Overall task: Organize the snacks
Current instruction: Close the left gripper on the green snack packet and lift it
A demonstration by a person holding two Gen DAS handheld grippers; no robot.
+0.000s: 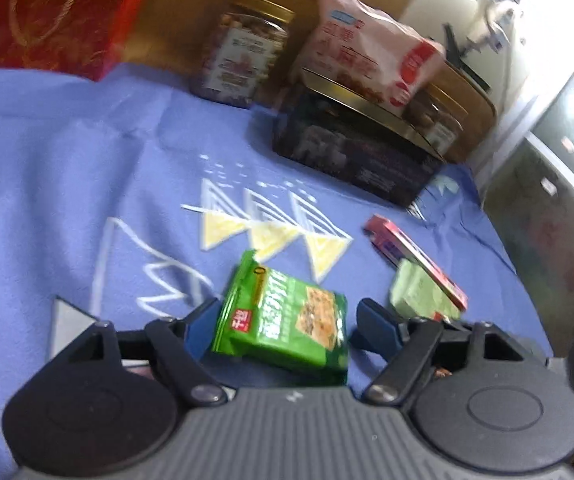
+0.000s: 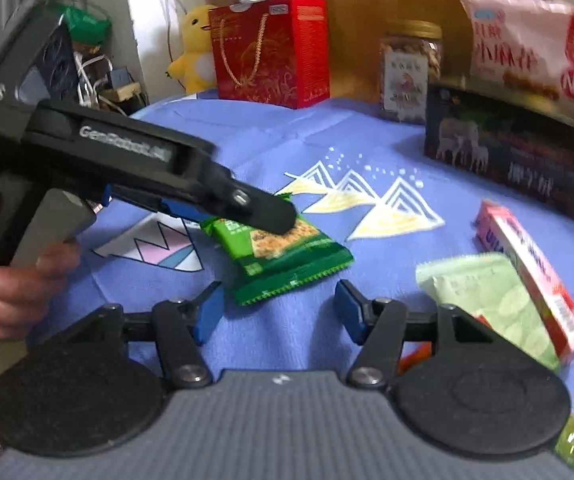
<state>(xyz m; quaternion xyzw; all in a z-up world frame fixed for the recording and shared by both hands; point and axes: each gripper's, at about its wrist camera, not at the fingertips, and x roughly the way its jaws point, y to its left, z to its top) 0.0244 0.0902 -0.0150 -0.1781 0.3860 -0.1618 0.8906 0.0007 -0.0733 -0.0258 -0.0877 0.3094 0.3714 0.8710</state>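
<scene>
Toward twelve o'clock on the blue cloth (image 2: pixel 387 300), a jar (image 2: pixel 409 72), dark box (image 2: pixel 515 152) and pink bag (image 2: pixel 527 44) are already standing grouped. At centre, the left gripper (image 1: pixel 283 320) is straddling the green snack packet (image 1: pixel 287 324), jaws spread, not yet pinching. The right gripper (image 2: pixel 279 308), jaws spread and empty, is hovering near the packet, while a pale green pouch (image 2: pixel 483 300) and pink carton (image 2: pixel 535 272) are lying loose at three o'clock, seemingly unsorted.

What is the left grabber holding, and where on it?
The left gripper has the green snack packet between its open fingers, around one end. Whether it grips yet cannot be told. The right gripper holds nothing.
</scene>
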